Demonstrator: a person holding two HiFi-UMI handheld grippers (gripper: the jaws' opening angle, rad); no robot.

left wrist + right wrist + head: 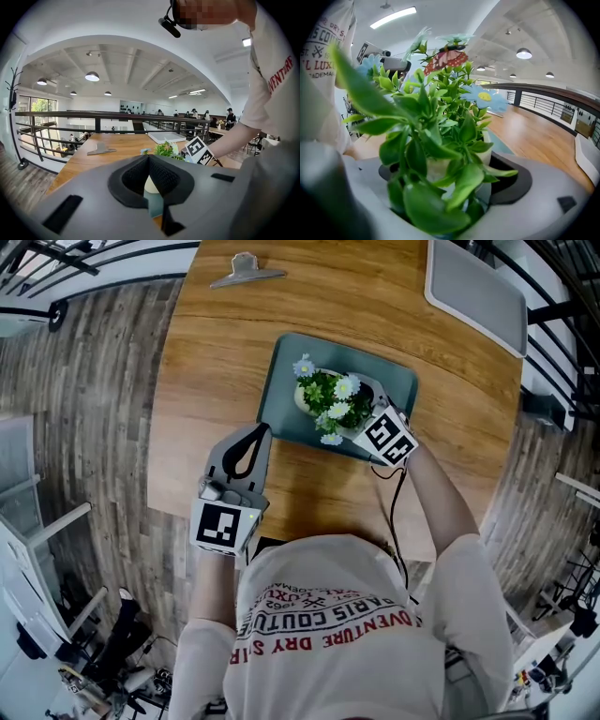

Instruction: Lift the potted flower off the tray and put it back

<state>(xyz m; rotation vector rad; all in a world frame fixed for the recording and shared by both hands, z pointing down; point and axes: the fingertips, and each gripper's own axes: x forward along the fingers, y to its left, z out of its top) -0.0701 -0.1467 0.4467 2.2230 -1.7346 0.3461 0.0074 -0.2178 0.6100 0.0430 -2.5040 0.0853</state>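
While your right hand-held gripper [359,407] is clamped around the white pot of the potted flower [328,399], the plant stands upright over the teal tray [398,381] on the wooden surface [356,296]. Your left hand-held gripper [249,446] hovers just beside the tray's near-left edge, jaws together and empty.

Leaves of the potted flower [440,117] crowd the right gripper [454,176], covering its left pad and the pot's base, so I can't tell whether the pads touch the pot. From overhead its jaws vanish under foliage. Beyond the gripper, a grey tray [473,287] runs off the picture's edge.
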